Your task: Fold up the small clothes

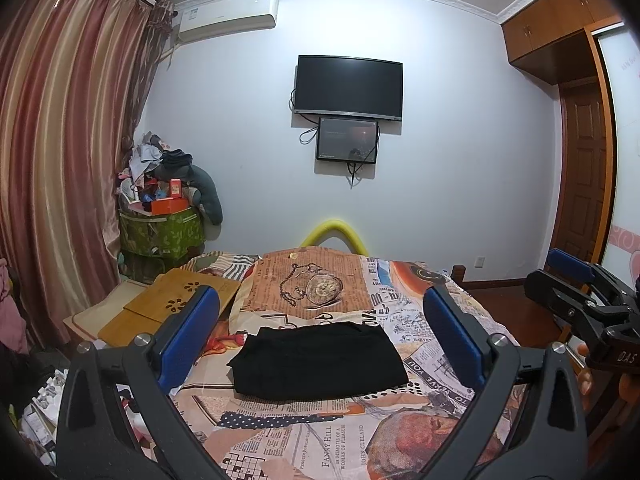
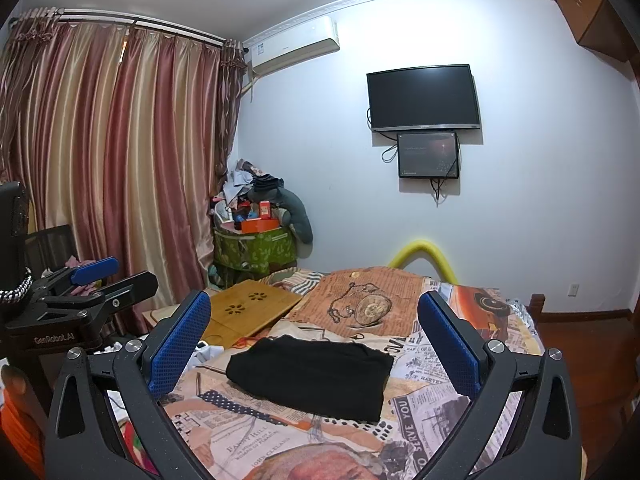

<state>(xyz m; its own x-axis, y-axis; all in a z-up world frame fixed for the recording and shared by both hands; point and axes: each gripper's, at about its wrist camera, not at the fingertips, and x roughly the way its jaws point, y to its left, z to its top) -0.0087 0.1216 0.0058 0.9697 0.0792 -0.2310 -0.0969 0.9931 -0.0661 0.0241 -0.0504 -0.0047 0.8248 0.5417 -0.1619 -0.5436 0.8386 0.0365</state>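
Garment: a black folded rectangle of soft cloth [image 1: 318, 362] lies flat on the newspaper-print bedspread [image 1: 424, 364], ahead of both jaw pairs, touched by neither.
Left gripper [image 1: 320, 336]: jaws spread, empty.
Right gripper [image 2: 314, 338]: jaws spread, empty.
Technique: likely pinch one edge, lift low.
Room: open bedspread either side; wooden lap tray [image 2: 248, 310] beyond left.

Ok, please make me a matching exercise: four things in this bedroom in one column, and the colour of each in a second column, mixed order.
Things:
1. folded garment on the bed
2. pads of the tongs
3. foam tube behind the bed
4. lap desk

Colours:
a. yellow
b. wood brown
c. black
d. blue

Pairs: 1-c, 2-d, 3-a, 4-b
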